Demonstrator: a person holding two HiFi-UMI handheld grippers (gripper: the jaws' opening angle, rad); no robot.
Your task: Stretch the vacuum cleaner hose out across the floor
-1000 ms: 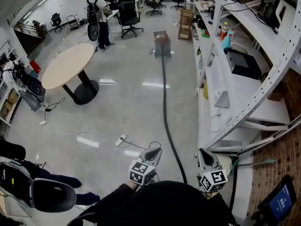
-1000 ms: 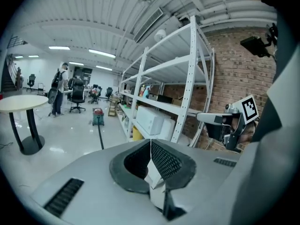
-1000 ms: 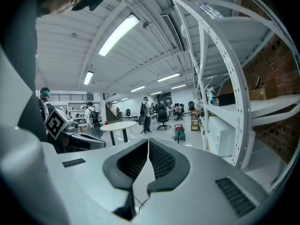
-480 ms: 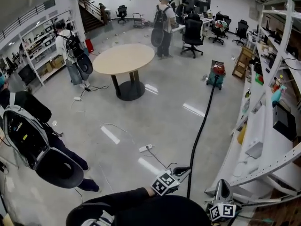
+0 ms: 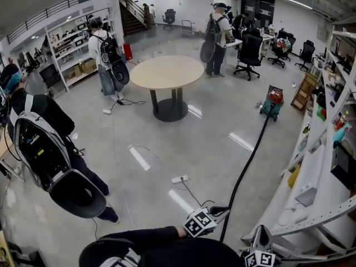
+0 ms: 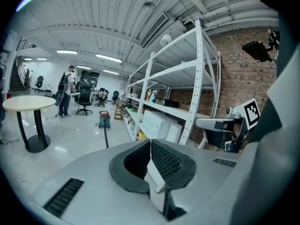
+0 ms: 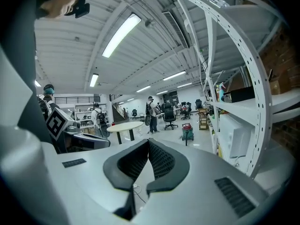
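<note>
The left gripper (image 6: 151, 146) was shut tight with nothing between its jaws, and the right gripper (image 7: 149, 144) was likewise closed and empty, so neither one had hold of the hose (image 5: 245, 168). In the head view the hose ran on the floor just to the right of the left gripper (image 5: 218, 211), between it and the right gripper (image 5: 261, 235). From there it led away in a nearly straight dark line to the vacuum cleaner (image 5: 272, 102), which stood far ahead of both. The hose's near end was hidden below the person's body. Judged from that line, the stretching looked mostly done. What seemed left was at most to take out the slight bend and lay the near end down. Well ahead and to the left of the grippers stood a round table (image 5: 167, 71) with a bare top, and a power strip (image 5: 179, 179) lay on the floor closer in. The vacuum cleaner's teal tub was closed, so its contents could not be seen. The shelves (image 5: 311, 166) beside the right gripper held boxes and bottles too small to read.
</note>
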